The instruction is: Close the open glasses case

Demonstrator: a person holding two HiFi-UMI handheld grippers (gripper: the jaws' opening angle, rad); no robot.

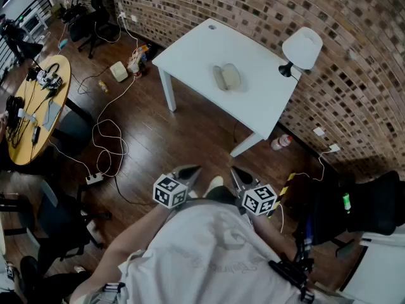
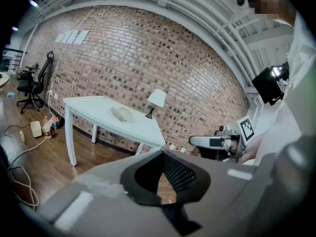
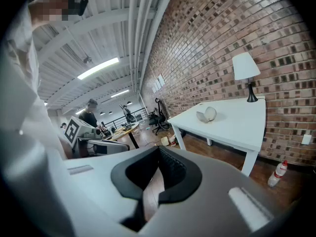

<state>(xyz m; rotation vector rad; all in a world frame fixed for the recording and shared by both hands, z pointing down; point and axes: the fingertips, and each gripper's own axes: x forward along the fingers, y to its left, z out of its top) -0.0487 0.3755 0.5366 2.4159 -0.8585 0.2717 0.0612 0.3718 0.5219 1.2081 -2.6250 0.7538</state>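
Person stands on dark wood floor (image 1: 190, 132), well back from white table (image 1: 190, 56), w/ both tools tucked close to the chest. L gripper (image 1: 188, 171) & R gripper (image 1: 236, 173) sit side by side, noses aimed toward the table.

L gripper view: jaws drawn together at the tips, only a thin sliver of floor showing btwn the black pads, nothing in them. R gripper view: same, tips meeting, narrow slit btwn pads, no load. Each tool shows in the other's view, marker cube visible.

Glasses case (image 1: 226, 77) lies open on the tabletop, approx mid-table, its two halves spread side by side, far from both grippers. White-shaded desk lamp (image 1: 302, 48) stands at the table edge nearest the brick wall (image 1: 354, 75), apart from the case. Plastic bottle (image 1: 280, 142) on floor by the table leg next to the wall.

Off to the person's left: round yellow table (image 1: 38, 116) w/ gear & cables on it, white cable looping across floor near a power strip (image 1: 95, 178). Black office chair (image 1: 95, 18) further back by the wall
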